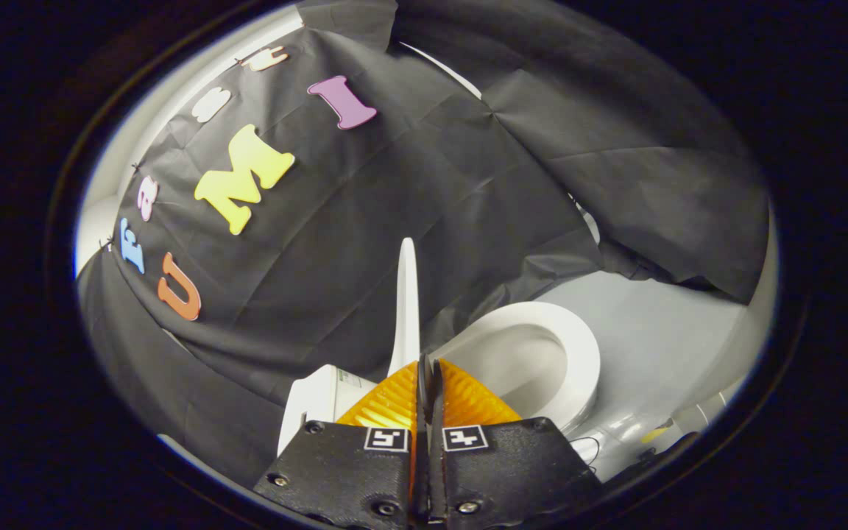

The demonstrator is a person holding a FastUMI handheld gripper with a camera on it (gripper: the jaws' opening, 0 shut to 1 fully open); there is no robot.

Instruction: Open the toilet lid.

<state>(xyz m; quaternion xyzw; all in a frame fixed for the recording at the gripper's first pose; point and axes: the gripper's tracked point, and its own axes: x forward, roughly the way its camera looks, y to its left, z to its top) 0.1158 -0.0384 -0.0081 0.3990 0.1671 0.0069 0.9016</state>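
Gripper view: black cloth (pixel 409 191) hangs as the booth's wall across the upper and left parts of the frame, creased and folded, with a second fold of it draped over the upper right. Below it on the right lies a pale grey floor (pixel 659 324). On that floor stands a white toilet (pixel 578 368), its open seat ring and bowl showing right of centre, and its white tank (pixel 321 401) showing lower left of centre. The toilet lid (pixel 408 302) stands raised, seen edge-on as a thin white blade rising through the middle of the frame. The gripper (pixel 424 368) sits at the bottom centre with its jaws drawn close together, pinching the lid's lower edge between the fingers; the lid runs up from the fingertips and beyond them.
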